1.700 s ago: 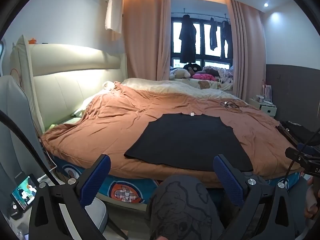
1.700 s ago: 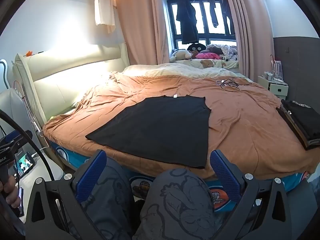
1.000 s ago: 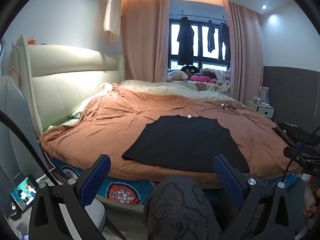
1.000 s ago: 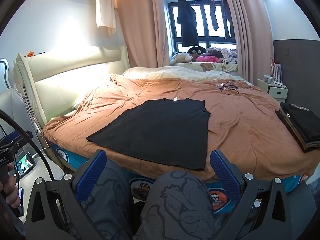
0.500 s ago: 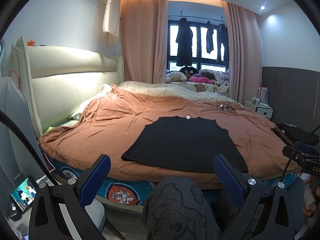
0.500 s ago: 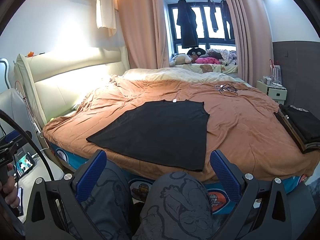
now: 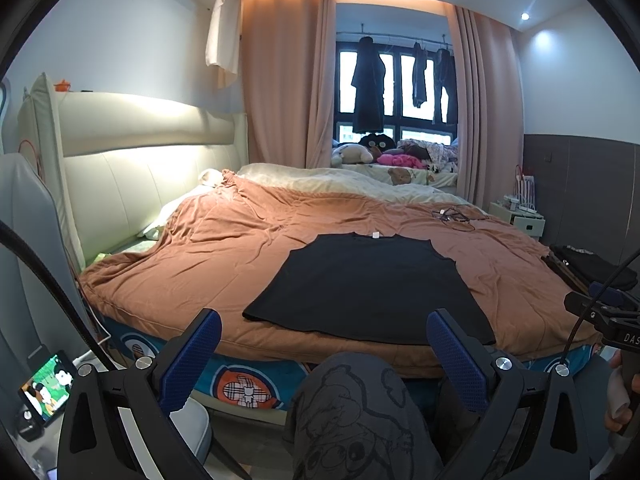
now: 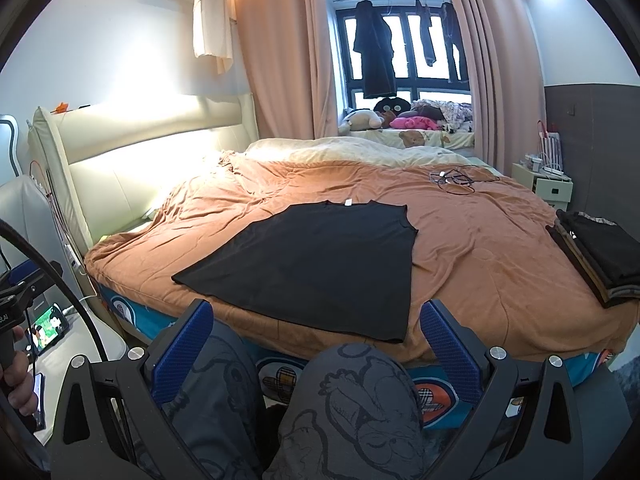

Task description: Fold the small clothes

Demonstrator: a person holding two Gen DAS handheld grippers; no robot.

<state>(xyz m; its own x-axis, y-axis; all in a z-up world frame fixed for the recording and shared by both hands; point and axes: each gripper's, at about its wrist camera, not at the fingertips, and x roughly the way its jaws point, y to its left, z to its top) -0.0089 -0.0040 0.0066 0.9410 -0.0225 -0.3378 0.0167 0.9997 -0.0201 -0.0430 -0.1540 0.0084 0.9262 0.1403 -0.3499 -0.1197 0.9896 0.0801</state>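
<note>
Currently both grippers hang short of the bed, over the person's knees (image 8: 352,396) in grey cartoon-print trousers. Left gripper (image 7: 324,354) jaws spread wide, nothing between the blue pads; right gripper (image 8: 316,340) same, released and empty. Black shirt (image 7: 368,284) lies flat on the orange blanket (image 7: 192,264), near the bed's front edge, neck label toward the far side, hem toward the cameras. Neither gripper touches it. Stack of folded dark clothes (image 8: 596,252) sits at the bed's right edge, well apart from the shirt. Tangled cable (image 8: 454,180) lies near the far right corner of the blanket. Cream headboard (image 7: 132,152) runs along the left edge. Phone (image 7: 44,388) with a cartoon on screen stands low left, off the bed.
</note>
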